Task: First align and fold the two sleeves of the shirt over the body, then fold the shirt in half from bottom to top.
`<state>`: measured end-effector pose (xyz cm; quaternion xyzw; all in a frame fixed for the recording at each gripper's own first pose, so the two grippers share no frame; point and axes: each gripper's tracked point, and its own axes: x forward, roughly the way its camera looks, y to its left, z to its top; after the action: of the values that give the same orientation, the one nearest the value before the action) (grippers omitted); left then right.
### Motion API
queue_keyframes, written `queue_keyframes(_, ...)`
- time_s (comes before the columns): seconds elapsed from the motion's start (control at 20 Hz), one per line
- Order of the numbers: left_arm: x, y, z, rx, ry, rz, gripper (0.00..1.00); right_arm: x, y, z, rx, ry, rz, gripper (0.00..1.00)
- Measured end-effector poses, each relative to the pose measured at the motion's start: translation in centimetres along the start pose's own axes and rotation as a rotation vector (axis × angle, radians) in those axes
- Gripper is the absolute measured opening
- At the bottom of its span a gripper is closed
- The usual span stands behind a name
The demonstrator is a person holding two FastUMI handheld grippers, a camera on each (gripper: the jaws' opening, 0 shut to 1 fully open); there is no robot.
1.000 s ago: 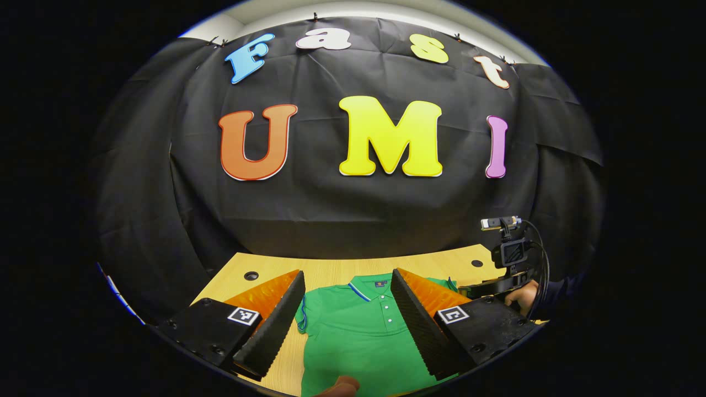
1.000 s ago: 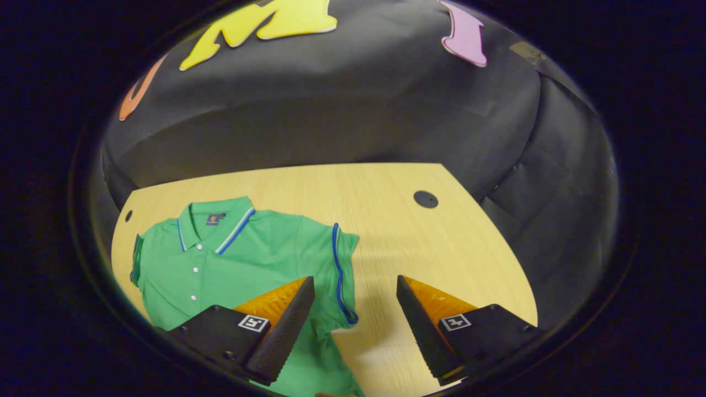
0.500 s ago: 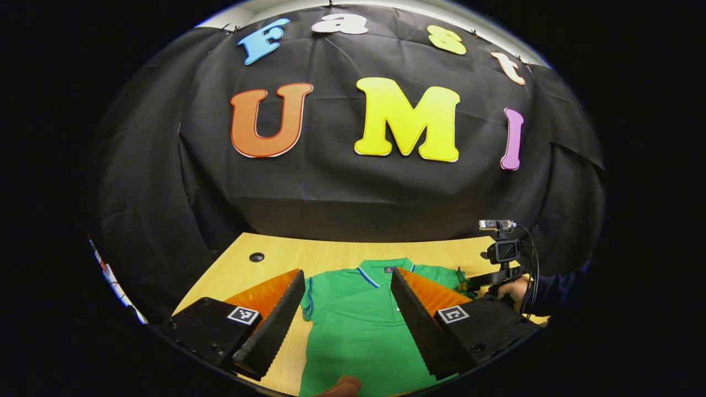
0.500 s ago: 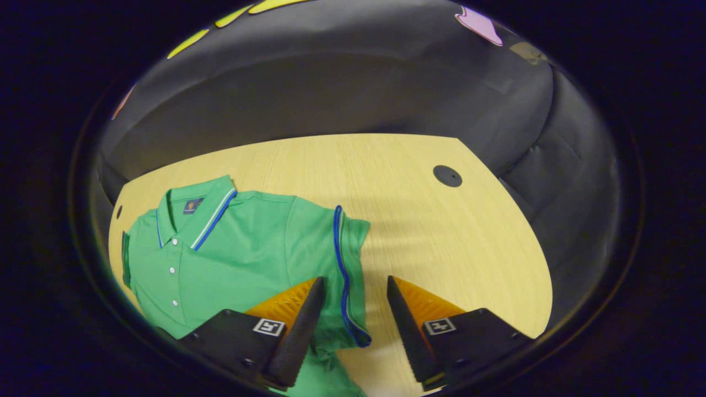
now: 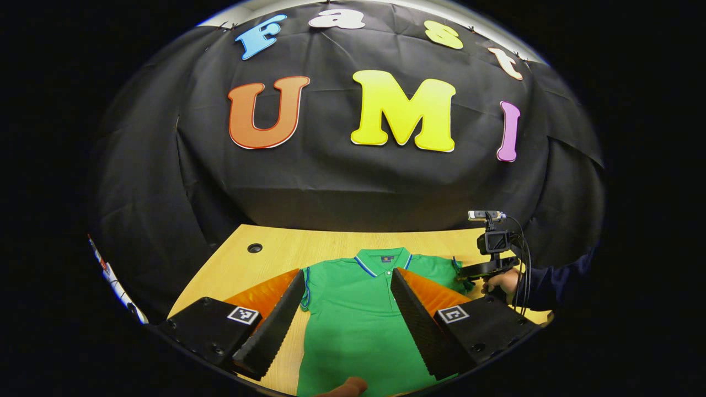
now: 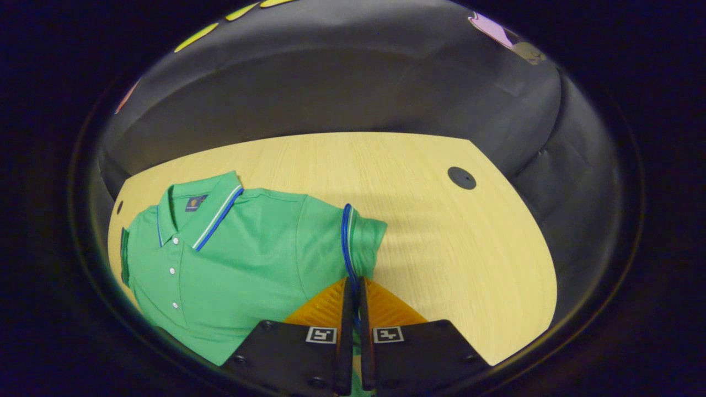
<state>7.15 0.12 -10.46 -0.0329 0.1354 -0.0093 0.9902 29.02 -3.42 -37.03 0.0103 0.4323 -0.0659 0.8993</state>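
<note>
A green polo shirt (image 5: 358,314) with blue-trimmed collar and sleeves lies flat on the wooden table (image 5: 325,251), collar toward the far wall. My left gripper (image 5: 345,281) hovers open above the shirt's chest, nothing between its fingers. In the right gripper view the shirt (image 6: 231,259) spreads to the left, and my right gripper (image 6: 353,286) is shut on the blue-edged cuff of the shirt's sleeve (image 6: 358,240). In the left gripper view, the right gripper (image 5: 477,270) and the hand (image 5: 499,281) holding it sit at the shirt's right sleeve.
A round cable hole (image 5: 255,248) marks the table's far left corner, another hole (image 6: 461,177) its far right. Black cloth walls close in behind and beside the table. Bare wood (image 6: 458,248) lies right of the shirt. A fingertip (image 5: 345,386) shows at the bottom edge.
My right gripper moved onto the sleeve cuff and shut on it. The left gripper drew back slightly, so more of the table and shirt shows; it stayed open.
</note>
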Motion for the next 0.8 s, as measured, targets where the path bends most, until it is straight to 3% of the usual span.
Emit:
queue_keyframes(0.2, -0.7, 0.2, -0.2, -0.003, 0.003, 0.015, 1.00, -0.6, -0.2, 0.6, -0.007, -0.020, -0.028, 0.06)
queue_keyframes(0.8, -3.4, 1.7, -1.2, -0.025, -0.007, 0.057, 1.00, -4.3, 3.9, 2.7, -0.169, -0.130, 0.029, 0.06)
